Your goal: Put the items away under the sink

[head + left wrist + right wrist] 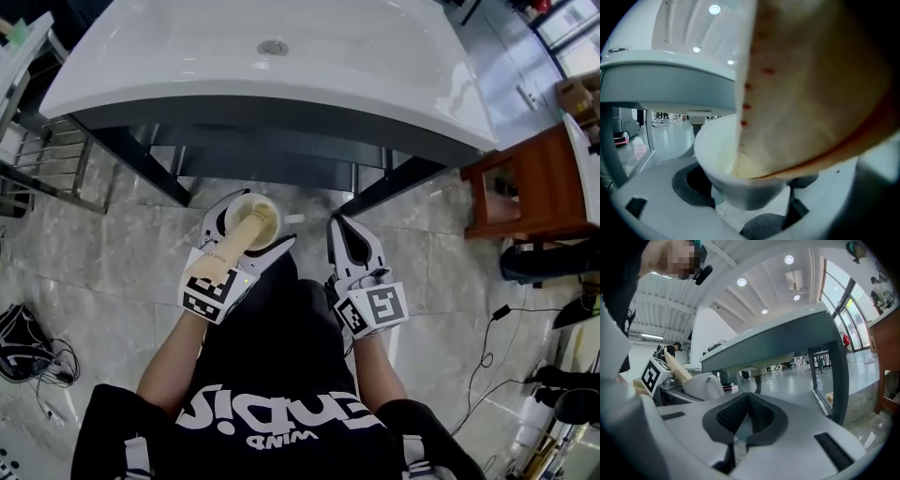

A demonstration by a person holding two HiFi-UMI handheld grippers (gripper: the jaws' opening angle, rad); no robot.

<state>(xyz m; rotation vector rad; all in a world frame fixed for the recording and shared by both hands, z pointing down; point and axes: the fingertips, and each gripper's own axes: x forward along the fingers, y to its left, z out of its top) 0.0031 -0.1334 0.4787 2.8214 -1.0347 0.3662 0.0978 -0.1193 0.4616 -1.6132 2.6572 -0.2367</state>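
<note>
In the head view my left gripper (249,231) is shut on a white cup (261,223) with a tan roll-shaped item (232,242) leaning out of it. It hangs just in front of the white sink (281,66), at the opening under it. The left gripper view shows the cup (717,159) clamped between the jaws and the tan item (811,93) filling the right side. My right gripper (345,232) is beside it, shut and empty; its dark pads (761,416) meet in the right gripper view. The space under the sink is mostly hidden.
Dark frame legs (141,164) hold up the sink. A metal rack (47,159) stands at the left and a brown wooden stool (525,187) at the right. Cables (28,352) lie on the tiled floor at lower left.
</note>
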